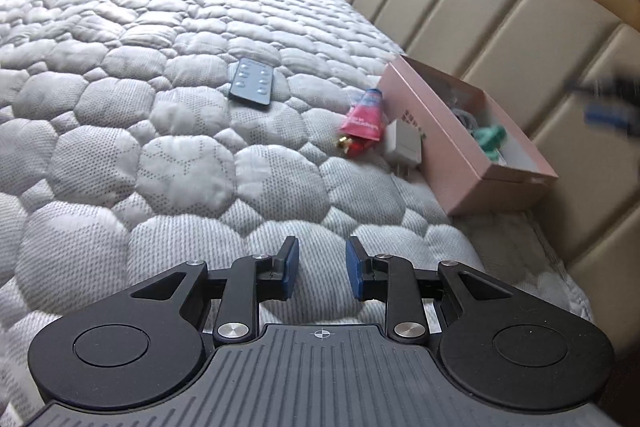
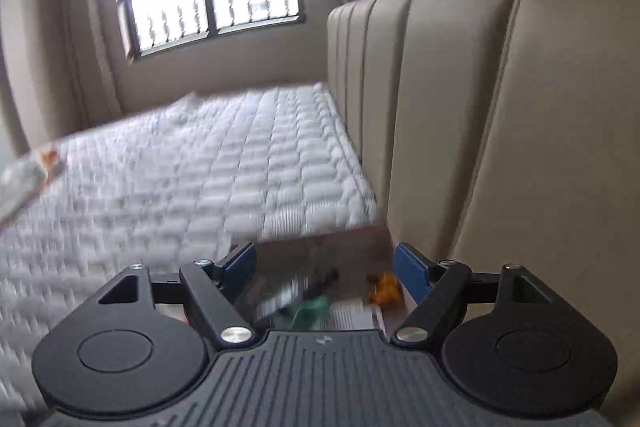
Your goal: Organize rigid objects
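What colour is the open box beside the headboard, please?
Pale pink box, clearest in the left wrist view.

The left tongs (image 1: 322, 269) are matte black, built symmetrically: two broad rounded lobes, each with a shallow circular recess, flank a dark grey ribbed centre plate marked with a small white crosshair. Black link bars run forward from silver round-headed screws to short fingers (image 1: 289, 267) faced with blue pads. Triangular cut-outs lighten the outer arms. The right tongs (image 2: 326, 269) share the same make: black lobes, grey ribbed plate bearing a small pale emblem, silver pivot screws, and blue-padded fingers (image 2: 412, 271).
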The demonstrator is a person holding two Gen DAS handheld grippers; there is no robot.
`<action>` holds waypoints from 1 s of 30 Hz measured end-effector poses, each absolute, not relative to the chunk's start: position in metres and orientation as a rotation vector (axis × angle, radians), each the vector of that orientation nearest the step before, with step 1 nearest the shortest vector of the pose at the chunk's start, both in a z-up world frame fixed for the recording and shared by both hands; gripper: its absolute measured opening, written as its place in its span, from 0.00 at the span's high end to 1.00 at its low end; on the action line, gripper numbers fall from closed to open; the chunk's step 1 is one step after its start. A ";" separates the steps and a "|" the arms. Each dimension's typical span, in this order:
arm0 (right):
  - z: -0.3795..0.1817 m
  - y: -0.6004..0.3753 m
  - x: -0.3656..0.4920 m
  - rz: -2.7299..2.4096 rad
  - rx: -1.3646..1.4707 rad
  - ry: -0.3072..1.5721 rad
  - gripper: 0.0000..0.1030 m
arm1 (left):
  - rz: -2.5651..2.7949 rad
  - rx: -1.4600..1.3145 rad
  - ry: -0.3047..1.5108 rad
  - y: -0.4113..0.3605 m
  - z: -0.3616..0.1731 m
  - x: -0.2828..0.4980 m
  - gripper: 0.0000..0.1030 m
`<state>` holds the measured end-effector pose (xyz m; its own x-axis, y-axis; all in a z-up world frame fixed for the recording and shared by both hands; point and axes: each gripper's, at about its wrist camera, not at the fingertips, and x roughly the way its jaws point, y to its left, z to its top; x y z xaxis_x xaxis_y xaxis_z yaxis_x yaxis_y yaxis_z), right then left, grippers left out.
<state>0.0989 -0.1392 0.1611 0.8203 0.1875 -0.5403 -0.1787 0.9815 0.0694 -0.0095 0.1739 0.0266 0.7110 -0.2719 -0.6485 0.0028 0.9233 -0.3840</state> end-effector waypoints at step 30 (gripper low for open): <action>0.009 -0.130 -0.015 0.355 -0.105 0.685 0.22 | 0.081 -0.341 0.775 0.218 0.036 0.165 0.73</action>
